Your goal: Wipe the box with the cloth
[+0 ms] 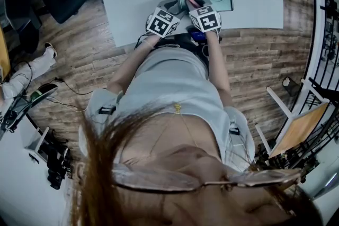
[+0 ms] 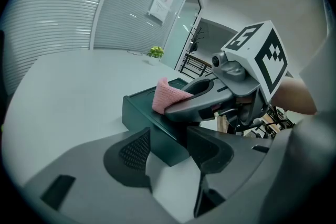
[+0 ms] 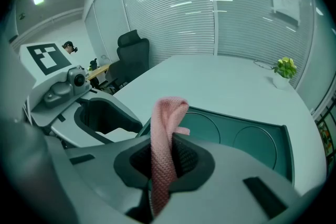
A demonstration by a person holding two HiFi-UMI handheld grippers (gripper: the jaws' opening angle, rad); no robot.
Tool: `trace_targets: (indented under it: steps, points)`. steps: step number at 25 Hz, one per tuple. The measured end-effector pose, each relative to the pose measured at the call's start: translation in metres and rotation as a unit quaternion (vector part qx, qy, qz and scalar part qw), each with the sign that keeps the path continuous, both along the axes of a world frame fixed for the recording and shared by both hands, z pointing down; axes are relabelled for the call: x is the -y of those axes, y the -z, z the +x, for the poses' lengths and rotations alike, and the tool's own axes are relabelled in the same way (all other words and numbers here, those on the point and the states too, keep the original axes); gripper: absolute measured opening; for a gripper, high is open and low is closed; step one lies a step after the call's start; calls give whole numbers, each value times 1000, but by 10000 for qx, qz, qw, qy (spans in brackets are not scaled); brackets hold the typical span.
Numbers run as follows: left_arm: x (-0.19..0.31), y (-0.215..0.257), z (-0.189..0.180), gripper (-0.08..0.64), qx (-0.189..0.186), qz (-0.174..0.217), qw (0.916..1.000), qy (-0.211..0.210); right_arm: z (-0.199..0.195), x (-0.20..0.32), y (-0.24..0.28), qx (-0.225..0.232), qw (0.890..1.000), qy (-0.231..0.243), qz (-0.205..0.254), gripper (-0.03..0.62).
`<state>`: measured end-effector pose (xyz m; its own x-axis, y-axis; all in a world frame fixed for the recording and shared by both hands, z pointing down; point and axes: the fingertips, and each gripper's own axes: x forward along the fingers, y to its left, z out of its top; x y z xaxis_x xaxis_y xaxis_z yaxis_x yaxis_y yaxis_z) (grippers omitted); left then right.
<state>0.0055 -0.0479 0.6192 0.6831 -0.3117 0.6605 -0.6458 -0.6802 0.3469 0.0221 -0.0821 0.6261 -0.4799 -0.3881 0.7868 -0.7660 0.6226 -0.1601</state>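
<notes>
Holding the cloth pinched tight in my right hand-held gripper, I have its free fold standing up past the jaws. The box lies just ahead and below on the worktop. My left hand-held gripper looks clamped on the box's near corner, one pad against each side, steadying it. To wipe well, I judge I should tip the right one down until the cloth, not the jaw tips, presses flat on the lid. Then I would draw overlapping strokes away from the left one, holding firm there so the box cannot slide.
</notes>
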Motion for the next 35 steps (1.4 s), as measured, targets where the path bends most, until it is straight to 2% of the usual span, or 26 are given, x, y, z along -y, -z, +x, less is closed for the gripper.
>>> trace_targets:
  steps: [7,16,28,31,35]
  points:
    - [1,-1,-1,215,21,-37,10000,-26,-5,2,0,163,9999,-7,0,38]
    - [0,-1,-1,215,13,-48,10000,8,-16,-4,3,440,9986,306,-12,38]
    - [0,-2,1,215,99,-77,9999,5,-18,-4,3,378,9968,704,86,38]
    - [1,-3,1,215,43,-83,9999,60,-20,-2,4,381,9958,806,227,38]
    - [1,-3,0,215,26,-77,9999,74,-6,3,11,208,9945,790,655,38]
